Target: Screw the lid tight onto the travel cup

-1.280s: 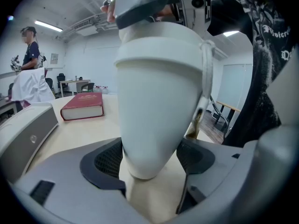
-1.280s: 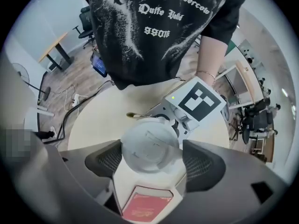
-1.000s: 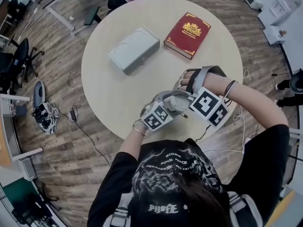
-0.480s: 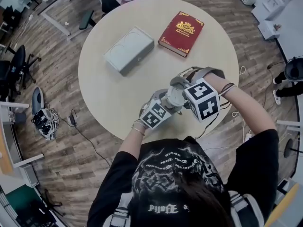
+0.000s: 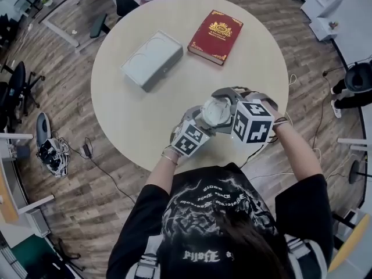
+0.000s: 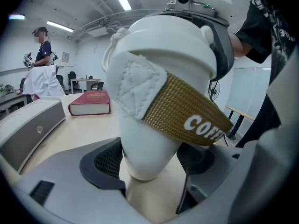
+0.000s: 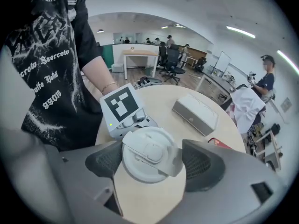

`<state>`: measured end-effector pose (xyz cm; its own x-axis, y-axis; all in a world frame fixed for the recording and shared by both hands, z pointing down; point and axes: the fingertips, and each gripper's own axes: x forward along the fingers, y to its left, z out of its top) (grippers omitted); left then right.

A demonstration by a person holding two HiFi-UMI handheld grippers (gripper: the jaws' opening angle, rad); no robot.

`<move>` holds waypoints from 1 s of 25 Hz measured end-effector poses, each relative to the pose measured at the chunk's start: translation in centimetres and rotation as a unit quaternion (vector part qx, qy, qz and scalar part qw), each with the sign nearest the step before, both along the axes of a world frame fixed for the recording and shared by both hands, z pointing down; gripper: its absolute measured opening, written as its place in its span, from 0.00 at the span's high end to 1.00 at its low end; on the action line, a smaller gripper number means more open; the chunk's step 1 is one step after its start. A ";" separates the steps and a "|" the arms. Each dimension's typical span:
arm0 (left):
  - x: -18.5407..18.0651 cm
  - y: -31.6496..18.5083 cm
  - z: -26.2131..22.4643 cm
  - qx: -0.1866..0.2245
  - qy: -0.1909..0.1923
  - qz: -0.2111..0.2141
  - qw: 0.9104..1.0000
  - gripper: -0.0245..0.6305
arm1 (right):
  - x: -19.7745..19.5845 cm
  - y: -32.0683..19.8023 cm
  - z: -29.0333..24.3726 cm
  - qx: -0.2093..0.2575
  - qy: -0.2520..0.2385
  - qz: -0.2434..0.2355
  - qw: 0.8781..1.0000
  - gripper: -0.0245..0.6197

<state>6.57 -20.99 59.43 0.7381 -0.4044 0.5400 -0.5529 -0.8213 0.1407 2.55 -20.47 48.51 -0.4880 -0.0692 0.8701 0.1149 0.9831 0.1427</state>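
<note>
The white travel cup [image 5: 216, 113] stands above the round table [image 5: 133, 115], close to its near edge. In the left gripper view the cup [image 6: 154, 101] wears a gold woven band, and my left gripper [image 6: 150, 164] is shut on its narrow base. My left gripper [image 5: 197, 129] comes in from the near left. The white lid [image 7: 148, 155] with its flip tab sits on the cup's top. Both pads of my right gripper [image 7: 149, 161] press on the lid's rim. My right gripper [image 5: 232, 110] reaches in from the right.
A grey flat box [image 5: 152, 60] and a red book [image 5: 215, 36] lie on the far half of the table. Both also show in the left gripper view: the book [image 6: 89, 102] and the box [image 6: 28, 125]. Chairs and cables lie on the wooden floor at left.
My right gripper has swung around the cup top toward the near right, so its marker cube faces up more. The lid's top now shows in the head view. The left gripper keeps its hold.
</note>
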 end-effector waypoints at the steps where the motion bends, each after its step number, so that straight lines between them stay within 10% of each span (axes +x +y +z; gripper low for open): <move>1: 0.0 0.0 0.0 0.000 0.000 -0.002 1.000 0.37 | 0.0 0.0 0.0 0.000 -0.009 0.020 1.000 0.33; 12: -0.1 0.0 0.3 0.003 0.004 -0.024 1.000 0.37 | -0.2 -0.9 -0.8 0.021 -0.120 0.216 0.969 0.33; 20: -0.1 0.2 0.2 -0.001 0.001 -0.022 1.000 0.37 | -0.3 -1.7 -1.4 0.068 -0.202 0.356 0.910 0.34; 25: 0.0 0.4 0.3 0.001 0.001 -0.014 1.000 0.37 | -0.2 -1.5 -1.3 0.060 -0.205 0.336 0.917 0.33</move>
<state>6.59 -20.63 59.70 0.7272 -0.4264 0.5379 -0.5754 -0.8060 0.1389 2.32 -21.95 47.24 -0.5842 -0.5572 0.5901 -0.5989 0.7867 0.1498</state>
